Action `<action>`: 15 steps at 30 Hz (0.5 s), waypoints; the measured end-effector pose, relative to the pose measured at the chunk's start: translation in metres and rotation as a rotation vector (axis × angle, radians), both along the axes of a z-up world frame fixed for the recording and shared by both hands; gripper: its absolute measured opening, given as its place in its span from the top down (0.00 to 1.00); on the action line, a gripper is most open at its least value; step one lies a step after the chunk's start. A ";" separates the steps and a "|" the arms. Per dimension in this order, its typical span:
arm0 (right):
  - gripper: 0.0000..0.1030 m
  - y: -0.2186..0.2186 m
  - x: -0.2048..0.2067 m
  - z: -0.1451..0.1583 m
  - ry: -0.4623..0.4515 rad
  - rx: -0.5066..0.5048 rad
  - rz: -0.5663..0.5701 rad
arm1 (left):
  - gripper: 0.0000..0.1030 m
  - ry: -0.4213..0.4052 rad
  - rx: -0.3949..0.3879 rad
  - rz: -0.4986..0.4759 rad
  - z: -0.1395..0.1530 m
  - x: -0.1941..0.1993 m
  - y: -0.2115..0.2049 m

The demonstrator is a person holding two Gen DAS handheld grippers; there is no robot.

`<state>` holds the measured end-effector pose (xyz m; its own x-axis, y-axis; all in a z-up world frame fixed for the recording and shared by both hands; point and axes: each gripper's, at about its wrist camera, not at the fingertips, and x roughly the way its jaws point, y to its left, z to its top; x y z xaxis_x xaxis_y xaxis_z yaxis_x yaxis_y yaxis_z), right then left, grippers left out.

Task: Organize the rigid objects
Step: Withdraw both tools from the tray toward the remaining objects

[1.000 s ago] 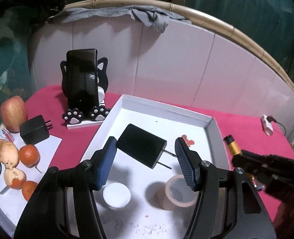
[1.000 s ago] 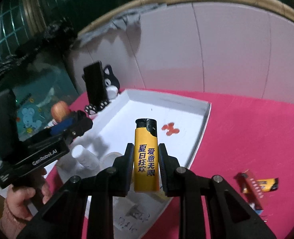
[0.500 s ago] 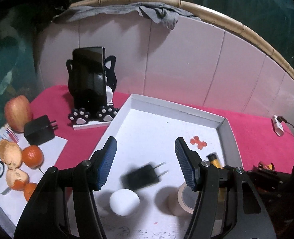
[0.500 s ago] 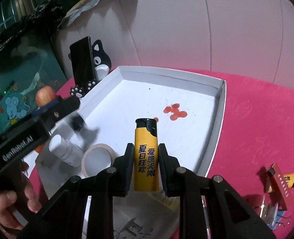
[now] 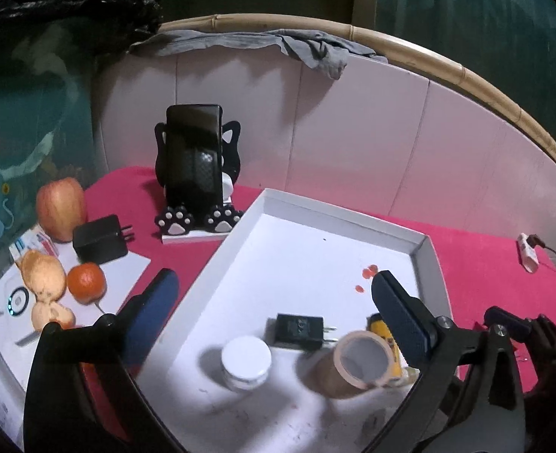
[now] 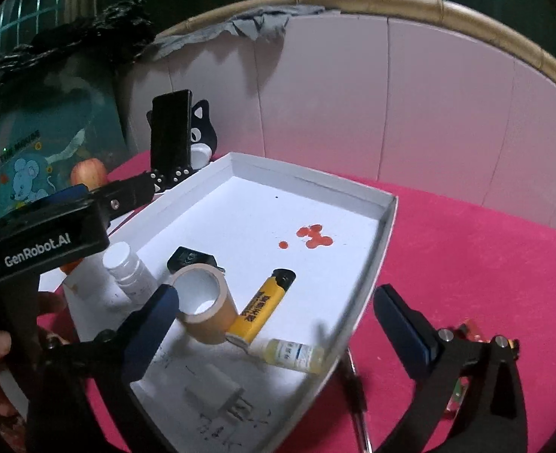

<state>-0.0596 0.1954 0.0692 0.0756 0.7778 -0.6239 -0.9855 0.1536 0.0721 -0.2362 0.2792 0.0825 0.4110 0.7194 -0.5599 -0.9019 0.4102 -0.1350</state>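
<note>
A white tray (image 5: 338, 215) (image 6: 308, 173) lies on the red cloth. In it are a black charger (image 5: 298, 331) (image 6: 189, 258), a yellow lighter (image 6: 263, 305) (image 5: 383, 334), a tape roll (image 5: 357, 362) (image 6: 202, 298), a white bottle (image 5: 246, 362) (image 6: 127, 268), a small vial (image 6: 293, 353) and a white charger (image 6: 217, 396). My left gripper (image 5: 274, 290) hovers over the tray's near end, its jaws opening wide with nothing between them. My right gripper (image 6: 278, 298) is above the lighter, jaws opening too, the lighter lying free below.
A phone on a cat stand (image 5: 193, 158) stands at the back left. An apple (image 5: 61, 207), a second black charger (image 5: 99, 243) and oranges (image 5: 85, 281) lie to the left. A pen (image 6: 357, 392) and small packets (image 6: 470, 336) lie right of the tray. A tiled wall closes the back.
The left gripper let the black charger drop into the tray and opened wide. The right gripper released the yellow lighter, which now lies flat in the tray, and spread its jaws.
</note>
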 end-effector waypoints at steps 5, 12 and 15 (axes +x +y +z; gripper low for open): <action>0.00 -0.013 0.009 0.004 0.020 0.025 -0.025 | 0.00 0.003 0.009 -0.006 0.004 0.002 -0.010; 0.00 -0.035 0.025 0.010 0.035 0.048 -0.072 | 0.00 0.021 0.020 -0.030 0.008 0.010 -0.022; 0.00 -0.045 0.037 0.011 0.048 0.044 -0.100 | 0.00 0.037 0.019 -0.045 0.008 0.017 -0.026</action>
<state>-0.0225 0.1504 0.0805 0.1249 0.7946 -0.5942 -0.9607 0.2465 0.1276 -0.2193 0.2529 0.0903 0.4229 0.7114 -0.5613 -0.8866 0.4530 -0.0938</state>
